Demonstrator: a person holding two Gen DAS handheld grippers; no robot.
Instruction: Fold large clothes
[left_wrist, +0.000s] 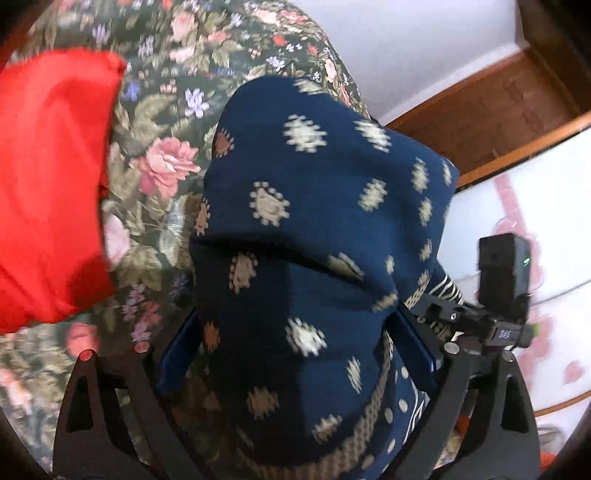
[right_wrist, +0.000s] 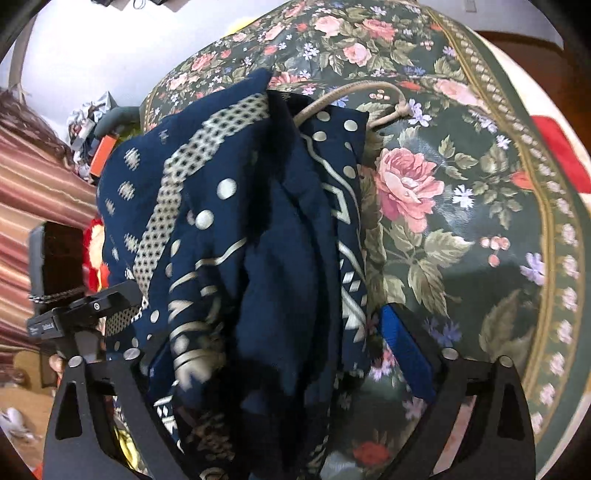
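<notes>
I see the navy garment bunched on the floral bedspread, running lengthwise away from both hand-held grippers; left and right straddle it, spread wide, equally near.

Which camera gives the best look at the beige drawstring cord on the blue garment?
The right wrist view: the beige cord loops clear above the blue garment on the floral cover. The left wrist view shows no cord.
</notes>
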